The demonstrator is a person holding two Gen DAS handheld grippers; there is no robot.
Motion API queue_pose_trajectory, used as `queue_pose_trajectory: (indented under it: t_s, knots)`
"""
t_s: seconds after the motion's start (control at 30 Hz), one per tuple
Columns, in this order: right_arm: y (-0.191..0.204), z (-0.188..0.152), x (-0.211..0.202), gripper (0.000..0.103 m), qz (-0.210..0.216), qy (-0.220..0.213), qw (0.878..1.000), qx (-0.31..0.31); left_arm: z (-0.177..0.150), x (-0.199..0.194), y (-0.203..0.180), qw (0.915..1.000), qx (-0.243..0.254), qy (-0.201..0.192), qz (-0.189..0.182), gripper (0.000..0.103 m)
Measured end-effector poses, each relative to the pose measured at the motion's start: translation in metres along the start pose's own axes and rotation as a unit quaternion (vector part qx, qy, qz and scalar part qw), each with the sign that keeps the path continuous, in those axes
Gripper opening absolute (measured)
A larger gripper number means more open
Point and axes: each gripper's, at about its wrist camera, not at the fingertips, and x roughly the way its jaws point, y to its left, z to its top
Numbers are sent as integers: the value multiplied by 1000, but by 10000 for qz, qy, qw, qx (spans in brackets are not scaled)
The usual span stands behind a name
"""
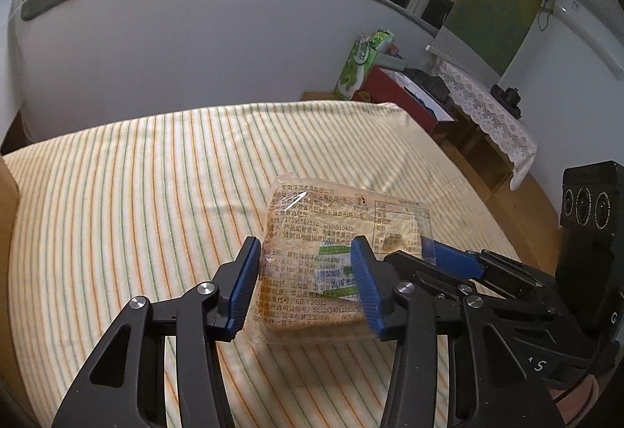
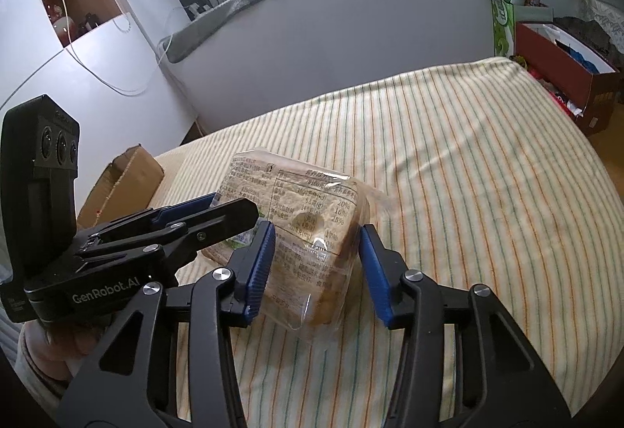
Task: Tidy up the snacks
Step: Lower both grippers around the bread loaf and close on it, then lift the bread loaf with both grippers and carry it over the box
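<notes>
I see one bread pack point(image 1: 331, 252), clear wrap with printed label side up, lying on the striped bed sheet point(image 1: 136, 194), roughly mid-bed and nearer the bed's near edge than the far edge by the grey wall.

Left hand-held gripper point(image 1: 308, 283): both blue pads sit against the pack's near end, one on each side, and the wrap looks pinched between them. I read it as clamped on the bread pack. In the right wrist view the same gripper point(image 2: 218, 211) comes in from the left side and its tips vanish against the pack's left end.

Right hand-held gripper point(image 2: 318, 268): its left pad point(image 2: 259, 268) touches the wrap. The right pad point(image 2: 374, 272) stands just beside the pack's brown crust side; whether it presses or leaves a sliver of gap I cannot tell. So the jaws straddle the pack's near right corner, grip unconfirmed. In the left wrist view this gripper point(image 1: 433, 252) reaches in from the right, one blue finger lying under the wrap's clear corner.

Pack looks slightly raised at the near end in the right wrist view, far end still on the sheet; not certain.

Surroundings: cardboard box point(image 2: 124, 182) off the bed's left edge; red box point(image 2: 565, 77) and green pack point(image 2: 505, 18) past the far right corner. A hand point(image 2: 58, 350) shows under the left gripper's body.
</notes>
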Motion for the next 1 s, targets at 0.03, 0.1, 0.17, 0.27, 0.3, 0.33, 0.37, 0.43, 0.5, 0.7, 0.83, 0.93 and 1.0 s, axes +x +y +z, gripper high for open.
queue_pose_trajectory:
  t_s: [0.03, 0.1, 0.17, 0.27, 0.3, 0.33, 0.37, 0.43, 0.5, 0.7, 0.83, 0.93, 1.0]
  knots:
    - [1, 0, -2, 47, 5, -14, 10000, 2, 0, -1, 1, 10000, 4, -5, -5, 45]
    - [2, 1, -5, 47, 16, -57, 10000, -14, 1, -4, -1, 10000, 9, -30, -12, 45]
    - [6, 2, -11, 47, 26, -112, 9999, -37, 1, -8, -2, 10000, 14, -66, -12, 45]
    - [10, 3, -21, 47, 38, -182, 9998, -95, 3, -17, -5, 9999, 32, -139, -11, 45]
    - [12, 4, -24, 47, 44, -204, 9997, -110, 3, -20, -5, 9999, 37, -160, -13, 45]
    - [15, 5, -28, 47, 49, -227, 9996, -137, 3, -24, -6, 9998, 47, -184, -12, 45]
    - [17, 6, -32, 47, 55, -253, 9995, -164, 3, -28, -6, 9998, 58, -213, -15, 45]
    - [24, 7, -38, 46, 69, -303, 9993, -210, 3, -34, -7, 9996, 72, -263, -10, 45]
    - [32, 8, -45, 46, 89, -357, 9990, -262, 3, -45, -8, 9993, 86, -351, 8, 45]
    - [60, 10, -63, 46, 148, -508, 9975, -462, 1, -75, -10, 9981, 101, -605, 77, 45]
    - [83, 11, -73, 46, 204, -603, 9961, -610, -3, -97, -5, 9969, 82, -772, 139, 45]
    - [103, 12, -79, 46, 290, -662, 9946, -739, -6, -118, -1, 9951, 113, -950, 240, 44]
    - [118, 12, -80, 46, 323, -696, 9936, -829, -8, -131, 4, 9937, 114, -1068, 316, 43]
